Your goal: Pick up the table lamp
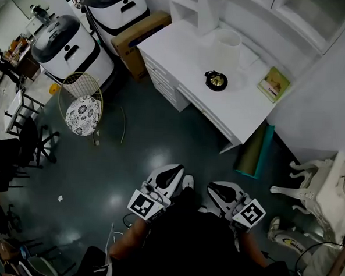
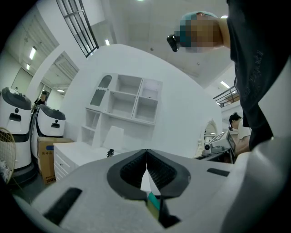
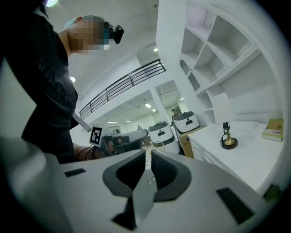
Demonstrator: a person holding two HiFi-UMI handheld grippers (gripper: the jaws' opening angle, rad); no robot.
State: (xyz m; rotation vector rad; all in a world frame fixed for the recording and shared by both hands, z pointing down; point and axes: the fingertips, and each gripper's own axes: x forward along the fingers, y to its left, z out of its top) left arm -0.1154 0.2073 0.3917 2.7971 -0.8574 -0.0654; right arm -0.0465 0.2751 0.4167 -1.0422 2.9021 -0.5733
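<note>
Table lamp (image 1: 215,80) stands well ahead of both my jaws on the white counter (image 1: 183,53). It has a round brass foot and a short stem with a black head. Just beyond it stands a white lampshade (image 1: 227,47); I cannot tell whether the two belong together. To the right of the lamp lies a book (image 1: 273,84).

My left gripper (image 1: 175,169) has its jaws closed tip to tip on nothing. My right gripper (image 1: 212,187) has its jaws barely parted and is also empty. Both sit close to my body over the dark floor, far short of the counter.

To approach well, I judge I should come in square to the counter's front edge and spread the right jaws wide before arriving. I would take the thin stem low, just above the foot, coming in level so I clear the lampshade and do not tip the lamp.
</note>
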